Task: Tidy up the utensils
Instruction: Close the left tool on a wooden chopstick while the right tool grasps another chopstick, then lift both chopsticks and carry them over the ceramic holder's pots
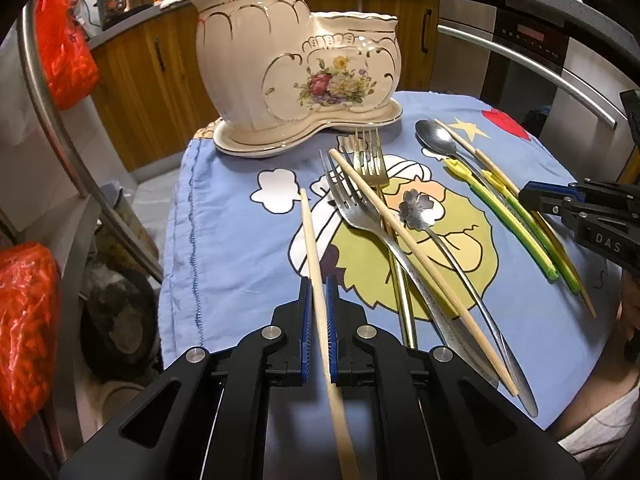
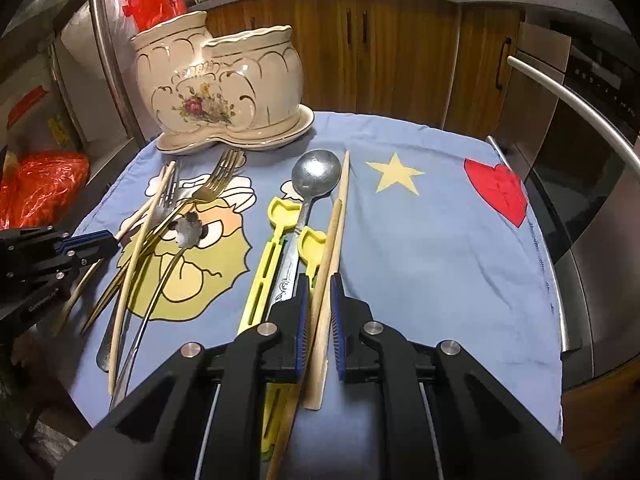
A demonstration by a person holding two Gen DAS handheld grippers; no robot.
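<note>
Both hand-held grippers clamped on chopsticks.
Left hand-held gripper (image 1: 319, 284) grips a chopstick (image 1: 311, 236); right hand-held gripper (image 2: 320, 280) pinches another chopstick (image 2: 338, 216), maybe two; forks (image 1: 360, 200) crowd between.

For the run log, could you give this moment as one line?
left gripper: shut on chopstick | right gripper: shut on chopstick | holder: empty

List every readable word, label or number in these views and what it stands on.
"DAS": on the right gripper body, cut off at the frame edge.
Left gripper lettering: too blurred.
Spoon handle engraving: illegible.
Oven panel and counter jar labels: too small.
</note>
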